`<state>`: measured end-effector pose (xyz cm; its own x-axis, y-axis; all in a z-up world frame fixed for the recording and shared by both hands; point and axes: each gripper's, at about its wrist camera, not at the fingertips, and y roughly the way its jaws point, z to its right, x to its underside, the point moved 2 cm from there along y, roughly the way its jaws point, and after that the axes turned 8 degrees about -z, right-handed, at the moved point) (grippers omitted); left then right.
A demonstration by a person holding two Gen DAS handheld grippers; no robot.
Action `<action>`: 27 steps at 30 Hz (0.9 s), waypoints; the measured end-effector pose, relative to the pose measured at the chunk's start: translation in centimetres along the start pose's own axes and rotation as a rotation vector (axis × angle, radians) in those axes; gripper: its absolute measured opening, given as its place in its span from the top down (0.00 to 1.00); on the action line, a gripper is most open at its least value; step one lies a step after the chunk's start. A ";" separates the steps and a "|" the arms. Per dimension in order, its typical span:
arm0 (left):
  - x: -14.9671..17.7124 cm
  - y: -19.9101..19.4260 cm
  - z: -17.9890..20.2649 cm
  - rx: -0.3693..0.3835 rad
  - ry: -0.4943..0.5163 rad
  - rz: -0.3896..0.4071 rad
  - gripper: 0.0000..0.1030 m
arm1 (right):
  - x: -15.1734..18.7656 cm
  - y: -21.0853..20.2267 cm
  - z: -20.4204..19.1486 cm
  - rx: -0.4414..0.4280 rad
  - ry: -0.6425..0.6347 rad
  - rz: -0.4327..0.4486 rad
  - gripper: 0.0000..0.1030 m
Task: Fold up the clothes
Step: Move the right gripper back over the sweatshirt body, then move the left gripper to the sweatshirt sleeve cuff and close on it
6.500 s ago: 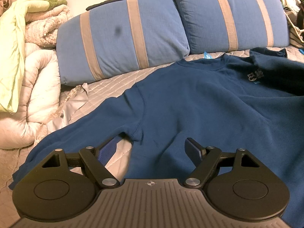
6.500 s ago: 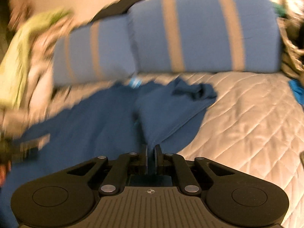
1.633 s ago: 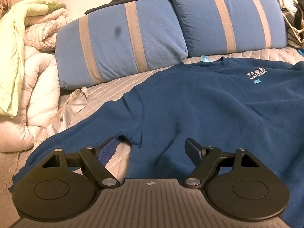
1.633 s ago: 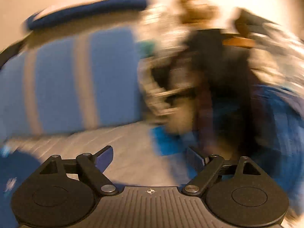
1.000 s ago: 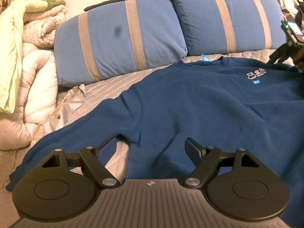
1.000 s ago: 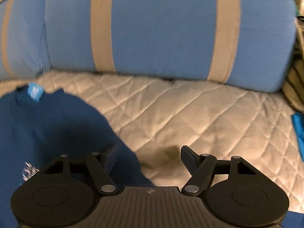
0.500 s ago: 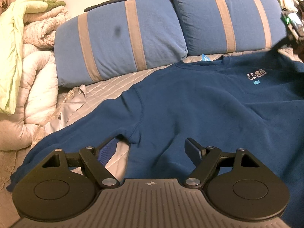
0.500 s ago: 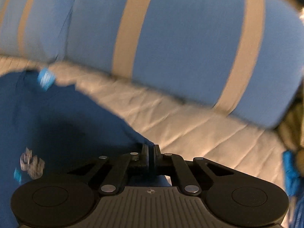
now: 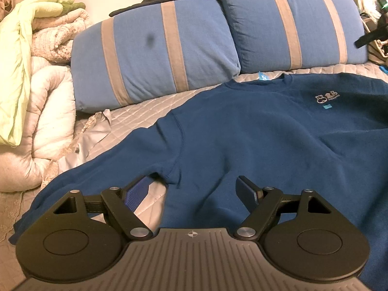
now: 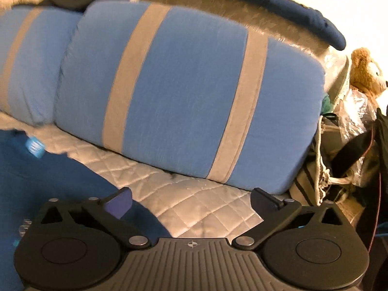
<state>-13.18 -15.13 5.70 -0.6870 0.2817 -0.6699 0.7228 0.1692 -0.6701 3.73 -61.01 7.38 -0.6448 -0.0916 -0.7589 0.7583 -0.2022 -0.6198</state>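
Observation:
A dark blue sweatshirt (image 9: 254, 131) lies spread face up on the quilted bed, neck toward the pillows, a small white logo on its chest. Its left sleeve (image 9: 101, 167) runs out to the lower left. My left gripper (image 9: 192, 190) is open and empty, just above the sweatshirt's armpit. My right gripper (image 10: 191, 200) is open and empty, over the sweatshirt's right shoulder edge (image 10: 60, 181) and the bare quilt. The sweatshirt's light blue neck label (image 10: 35, 146) shows at the left of the right wrist view.
Two blue pillows with beige stripes (image 9: 155, 53) (image 10: 189, 92) stand along the bed's head. Rolled white and green bedding (image 9: 29, 84) is piled at the left. Bags, foil and a teddy bear (image 10: 363, 72) crowd the right side. The grey quilt (image 10: 194, 203) shows between sweatshirt and pillows.
My right gripper was shut on the sweatshirt's shoulder edge half a second ago and is now open, lifted and turned toward the pillow. The sweatshirt's right shoulder lies flatter. The left gripper has not moved.

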 end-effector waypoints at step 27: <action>1.0 -2.8 -6.9 0.153 -0.261 0.090 0.23 | 8.9 -17.4 -11.2 -0.706 -0.021 -0.056 0.00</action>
<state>-15.38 -8.76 9.08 -0.6312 0.0340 -0.7748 0.7754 0.0050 -0.6315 -14.07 -47.39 9.19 -0.6808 -0.1200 -0.7226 0.6006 0.4732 -0.6444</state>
